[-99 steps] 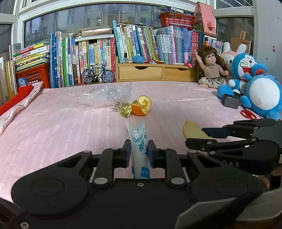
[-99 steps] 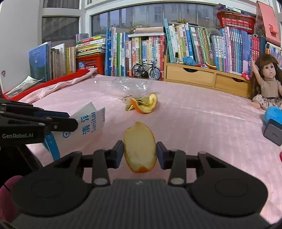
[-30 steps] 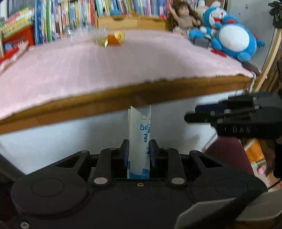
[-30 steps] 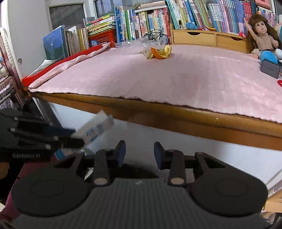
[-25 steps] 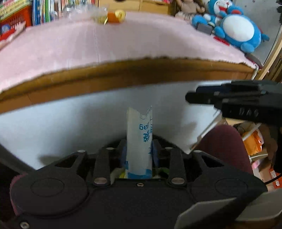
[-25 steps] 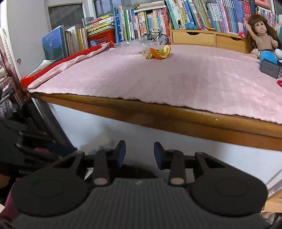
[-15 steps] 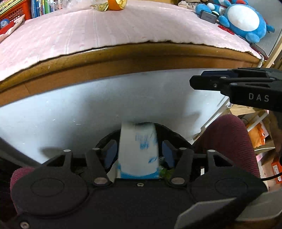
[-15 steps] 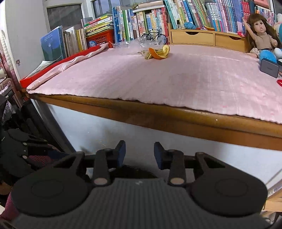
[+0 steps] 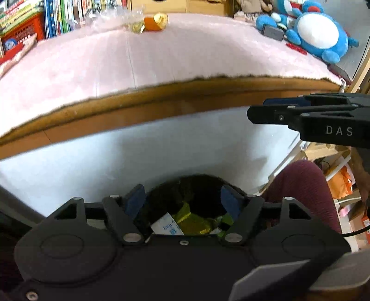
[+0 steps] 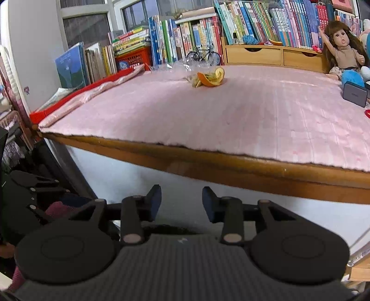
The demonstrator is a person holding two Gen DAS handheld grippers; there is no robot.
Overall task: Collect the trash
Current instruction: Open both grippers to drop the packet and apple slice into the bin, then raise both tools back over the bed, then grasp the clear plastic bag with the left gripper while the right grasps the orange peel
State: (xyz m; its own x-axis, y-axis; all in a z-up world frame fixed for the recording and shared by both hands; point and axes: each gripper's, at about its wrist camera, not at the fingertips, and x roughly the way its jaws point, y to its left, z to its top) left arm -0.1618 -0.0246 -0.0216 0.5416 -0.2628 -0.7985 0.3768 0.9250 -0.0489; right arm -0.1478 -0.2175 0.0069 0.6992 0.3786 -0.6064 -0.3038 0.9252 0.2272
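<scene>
Wrapper (image 9: 167,225) in bin (image 9: 203,185) — claws wide

The right gripper (image 9: 259,113), seen side-on from the left wrist view, bears the white letters "DAS" on its black body. The white wrapper (image 9: 167,225) lying in the black bin (image 9: 198,185) carries blue print, too small and cut off to read. The spines of the books (image 10: 266,20) show lettering that cannot be made out
</scene>
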